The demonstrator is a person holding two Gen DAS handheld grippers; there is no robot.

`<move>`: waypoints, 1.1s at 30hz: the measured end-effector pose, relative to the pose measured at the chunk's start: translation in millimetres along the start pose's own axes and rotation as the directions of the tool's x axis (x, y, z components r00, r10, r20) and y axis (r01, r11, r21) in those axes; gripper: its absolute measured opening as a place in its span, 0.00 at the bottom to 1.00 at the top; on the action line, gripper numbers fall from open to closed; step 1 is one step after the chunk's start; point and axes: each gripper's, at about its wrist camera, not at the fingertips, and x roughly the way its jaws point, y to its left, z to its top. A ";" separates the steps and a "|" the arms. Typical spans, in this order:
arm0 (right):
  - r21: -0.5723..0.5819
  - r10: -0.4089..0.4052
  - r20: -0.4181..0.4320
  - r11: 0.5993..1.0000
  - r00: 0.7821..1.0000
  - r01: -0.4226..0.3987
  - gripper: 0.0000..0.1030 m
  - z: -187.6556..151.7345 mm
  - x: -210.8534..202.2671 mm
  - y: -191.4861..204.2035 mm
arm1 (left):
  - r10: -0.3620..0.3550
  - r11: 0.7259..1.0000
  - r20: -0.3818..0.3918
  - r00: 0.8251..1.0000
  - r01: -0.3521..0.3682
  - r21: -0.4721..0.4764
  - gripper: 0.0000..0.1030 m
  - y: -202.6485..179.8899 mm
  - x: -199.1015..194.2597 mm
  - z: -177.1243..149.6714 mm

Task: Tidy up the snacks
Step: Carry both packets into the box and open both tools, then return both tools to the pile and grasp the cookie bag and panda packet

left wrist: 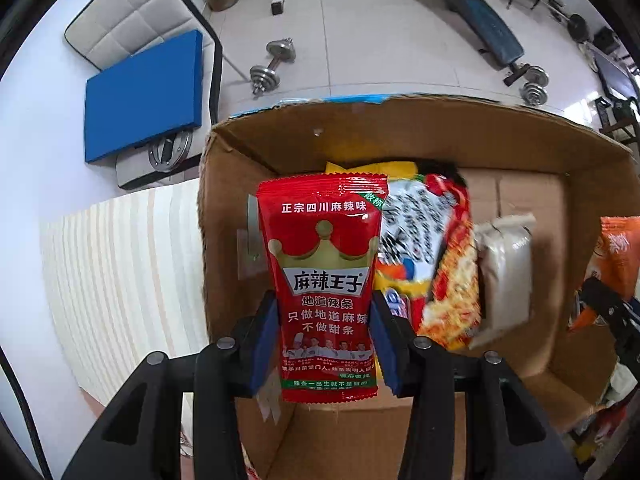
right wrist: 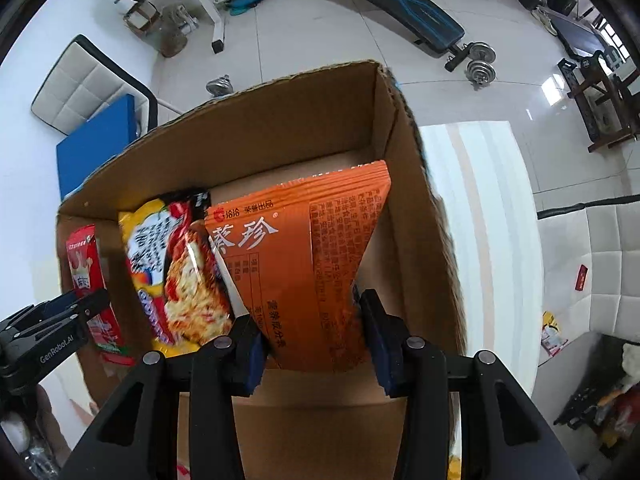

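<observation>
Open brown cardboard box (left wrist: 400, 136) w/ glossy yellow-red crinkly snack bag (left wrist: 432, 256) inside at 12. Left gripper (left wrist: 326, 344) clamped on red foil packet (left wrist: 324, 280); right gripper (right wrist: 312, 340) clamped on flat orange pouch (right wrist: 304, 248).

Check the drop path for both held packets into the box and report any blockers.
Nothing visible blocks either. The left tool holds the red packet and the right tool the orange packet over the open cardboard box, with bare floor showing beside the yellow-red bag.

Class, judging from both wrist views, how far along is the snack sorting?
Done: a yellow noodle packet lies in the cardboard box. In hand: left gripper holds a red packet, right gripper an orange packet, both over the box. Left: releasing both.
</observation>
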 end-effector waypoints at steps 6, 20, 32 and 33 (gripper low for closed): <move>-0.043 -0.032 -0.018 0.999 0.999 0.031 0.53 10.9 12.4 8.2 | -0.011 1.000 -0.031 0.999 0.011 -0.017 0.43 5.6 11.3 12.7; -0.099 -0.020 -0.013 0.995 1.000 0.019 0.90 -7.5 -1.9 20.6 | -0.130 0.990 0.033 0.991 0.132 -0.058 0.86 12.1 -14.3 6.4; -0.171 0.124 0.093 0.979 0.988 -0.107 0.91 -82.5 -72.6 24.2 | -0.134 0.990 0.286 0.949 0.140 -0.001 0.86 2.1 -99.5 -85.5; -0.178 0.127 0.100 0.978 0.987 -0.108 0.91 -92.3 -77.0 23.6 | -0.130 0.991 0.300 0.945 0.137 -0.004 0.86 1.2 -102.8 -93.5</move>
